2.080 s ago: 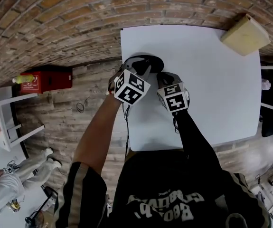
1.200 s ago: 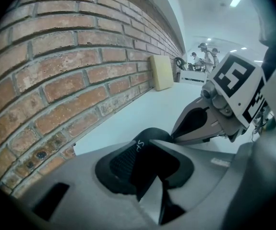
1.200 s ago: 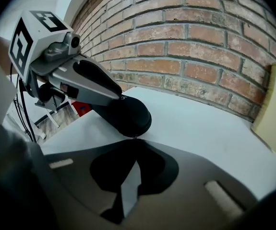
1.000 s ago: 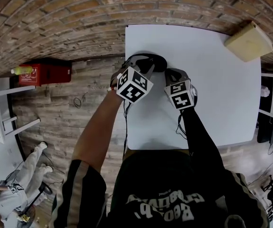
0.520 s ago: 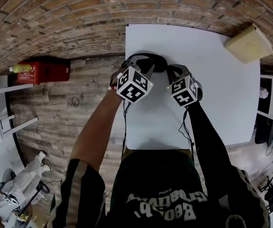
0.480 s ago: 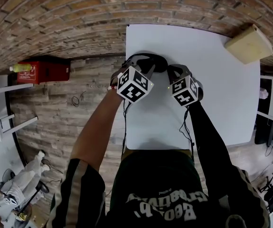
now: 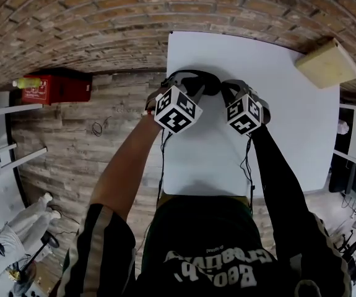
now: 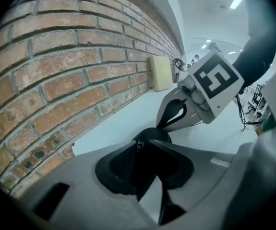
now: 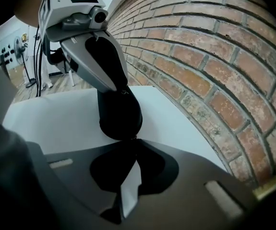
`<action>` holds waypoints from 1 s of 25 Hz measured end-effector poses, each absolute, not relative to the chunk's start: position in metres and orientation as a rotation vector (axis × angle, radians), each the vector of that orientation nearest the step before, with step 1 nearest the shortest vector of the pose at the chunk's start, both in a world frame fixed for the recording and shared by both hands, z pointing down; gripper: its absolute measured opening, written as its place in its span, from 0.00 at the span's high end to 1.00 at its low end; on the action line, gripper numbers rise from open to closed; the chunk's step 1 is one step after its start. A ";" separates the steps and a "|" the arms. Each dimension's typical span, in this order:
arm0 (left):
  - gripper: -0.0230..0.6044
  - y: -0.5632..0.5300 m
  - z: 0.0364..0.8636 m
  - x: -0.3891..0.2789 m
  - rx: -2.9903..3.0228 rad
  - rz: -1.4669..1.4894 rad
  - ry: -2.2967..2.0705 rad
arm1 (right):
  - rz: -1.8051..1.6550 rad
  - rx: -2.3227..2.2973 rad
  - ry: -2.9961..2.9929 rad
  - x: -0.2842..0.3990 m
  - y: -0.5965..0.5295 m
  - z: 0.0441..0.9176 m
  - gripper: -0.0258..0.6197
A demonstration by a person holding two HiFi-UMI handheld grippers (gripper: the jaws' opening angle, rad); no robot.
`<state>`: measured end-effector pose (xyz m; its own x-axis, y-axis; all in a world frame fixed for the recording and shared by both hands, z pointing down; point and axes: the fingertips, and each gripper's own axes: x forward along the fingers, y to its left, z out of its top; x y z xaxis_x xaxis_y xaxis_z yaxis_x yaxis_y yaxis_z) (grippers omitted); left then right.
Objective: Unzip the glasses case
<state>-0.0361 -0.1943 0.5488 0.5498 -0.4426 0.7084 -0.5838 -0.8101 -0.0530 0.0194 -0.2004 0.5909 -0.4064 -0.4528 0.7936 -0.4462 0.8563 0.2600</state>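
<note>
Since 1 s ago R gripper [image 9: 129, 142] has rolled & edged right; L gripper [image 8: 146, 169] hasn't shifted. L jaws part-closed, clamped on black glasses case [image 7: 194, 80], which sits at far-left edge of white table [image 7: 289, 122], by brick wall [image 8: 56, 80]. R jaws pinched tight, tips touching case's right end; zip pull not discernible.

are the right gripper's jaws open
No, the right gripper has its jaws closed together right at the end of the black glasses case.
</note>
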 end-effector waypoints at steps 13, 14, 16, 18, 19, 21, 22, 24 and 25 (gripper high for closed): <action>0.94 -0.184 0.535 -0.036 2.606 1.002 -1.044 | 0.061 0.735 -2.059 0.032 -0.202 0.587 0.94; 0.95 -0.179 0.533 -0.033 2.592 0.953 -1.061 | 0.106 0.777 -2.059 0.038 -0.201 0.585 0.94; 0.94 -0.166 0.536 -0.023 2.556 0.881 -1.026 | 0.189 0.834 -2.059 0.048 -0.195 0.583 0.94; 0.90 -0.153 0.546 -0.013 2.515 0.857 -0.956 | 0.231 0.842 -2.063 0.050 -0.182 0.581 0.94; 0.89 -0.148 0.550 -0.012 2.494 0.853 -0.935 | 0.240 0.833 -2.067 0.048 -0.174 0.580 0.94; 0.90 -0.145 0.556 -0.017 2.459 0.846 -0.942 | 0.249 0.812 -2.079 0.041 -0.159 0.578 0.94; 0.91 -0.145 0.557 -0.022 2.443 0.838 -0.964 | 0.253 0.801 -2.088 0.036 -0.152 0.578 0.94; 0.88 -0.147 0.555 -0.037 2.405 0.814 -1.019 | 0.261 0.772 -2.108 0.024 -0.139 0.578 0.94; 0.87 -0.149 0.554 -0.044 2.385 0.802 -1.047 | 0.262 0.755 -2.119 0.017 -0.133 0.579 0.94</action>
<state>-0.0445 -0.1487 0.5535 0.5517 -0.5244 0.6486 -0.7625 -0.6321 0.1376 0.0166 -0.1330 0.5786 -0.4576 -0.4226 0.7823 -0.6005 0.7958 0.0786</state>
